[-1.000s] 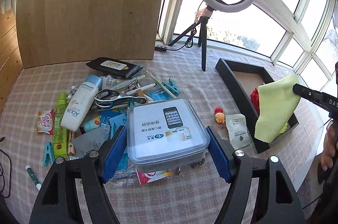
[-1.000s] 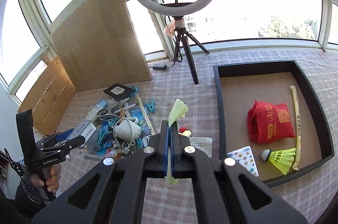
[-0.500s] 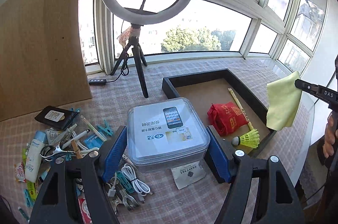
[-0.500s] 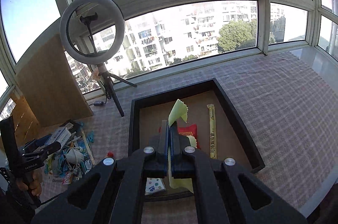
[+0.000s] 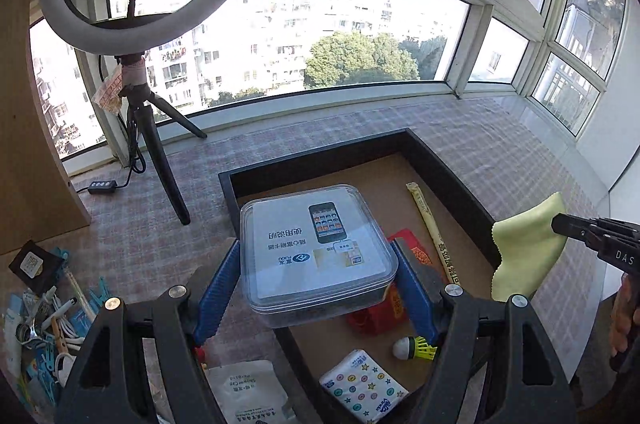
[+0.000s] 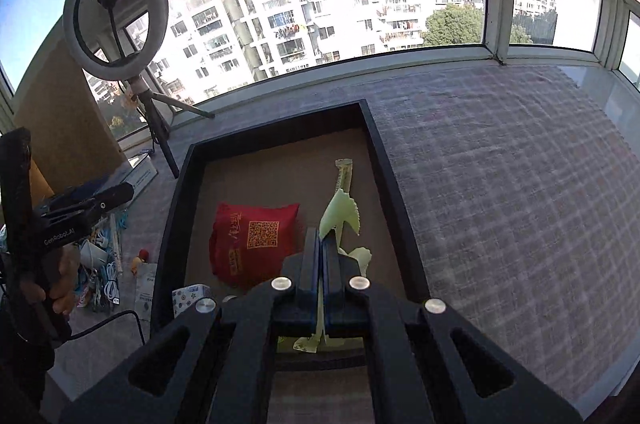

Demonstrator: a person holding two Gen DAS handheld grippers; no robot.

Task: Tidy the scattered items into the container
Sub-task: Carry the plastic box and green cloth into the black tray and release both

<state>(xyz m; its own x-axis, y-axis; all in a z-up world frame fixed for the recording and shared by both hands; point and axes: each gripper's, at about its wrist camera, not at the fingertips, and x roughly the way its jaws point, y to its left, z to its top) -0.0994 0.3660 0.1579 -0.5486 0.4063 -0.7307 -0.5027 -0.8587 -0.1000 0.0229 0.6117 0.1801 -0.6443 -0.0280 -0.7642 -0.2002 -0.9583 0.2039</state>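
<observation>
Both grippers have swung from the pile to the tray (image 5: 320, 160). Left gripper (image 5: 320, 284), clamped on the box (image 5: 316, 244), hangs over the tray's 9 o'clock rim; right gripper (image 6: 321, 248), pinching the cloth (image 6: 340, 214), hangs above the middle. I think letting go comes next.

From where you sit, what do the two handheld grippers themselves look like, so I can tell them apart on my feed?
Both are matte black with cut-out finger arms, silver round screws and blue pads. The left gripper shows blue ribbed pads; its body reads "GenRobot.AI" in white in the right wrist view. The right gripper has "DAS" in white on its side in the left wrist view. A black cable trails below the left handle.
</observation>
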